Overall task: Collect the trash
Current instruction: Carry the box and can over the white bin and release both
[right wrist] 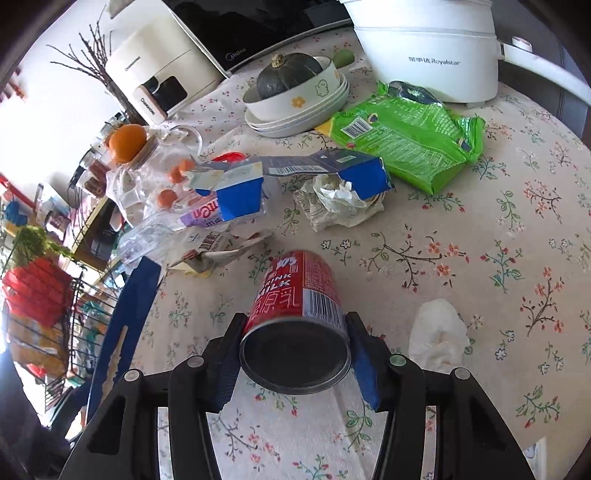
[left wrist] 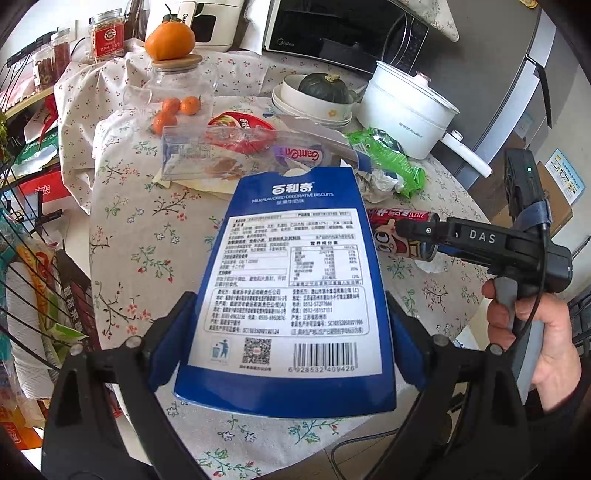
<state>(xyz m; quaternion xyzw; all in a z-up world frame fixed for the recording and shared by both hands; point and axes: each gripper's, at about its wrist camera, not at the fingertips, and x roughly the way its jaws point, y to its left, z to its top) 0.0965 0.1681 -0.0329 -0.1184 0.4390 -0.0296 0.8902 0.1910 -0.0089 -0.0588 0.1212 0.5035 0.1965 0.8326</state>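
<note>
My left gripper (left wrist: 291,332) is shut on a blue biscuit box (left wrist: 291,280) and holds it flat above the floral tablecloth; the box's edge shows at the left of the right wrist view (right wrist: 125,317). My right gripper (right wrist: 295,350) is shut on a red milk can (right wrist: 295,317) lying on its side; the can and gripper also show in the left wrist view (left wrist: 402,229). More trash lies behind: a green snack bag (right wrist: 402,136), a torn blue carton (right wrist: 295,173), crumpled paper (right wrist: 336,199), a white tissue (right wrist: 439,336) and a clear plastic tray (left wrist: 207,151).
A white electric pot (right wrist: 424,48), stacked bowls holding a dark squash (right wrist: 295,96), a glass jar topped with an orange (left wrist: 173,74), a microwave (left wrist: 343,29) and an air fryer (right wrist: 159,74) stand at the back. A wire rack (left wrist: 33,280) stands left of the table.
</note>
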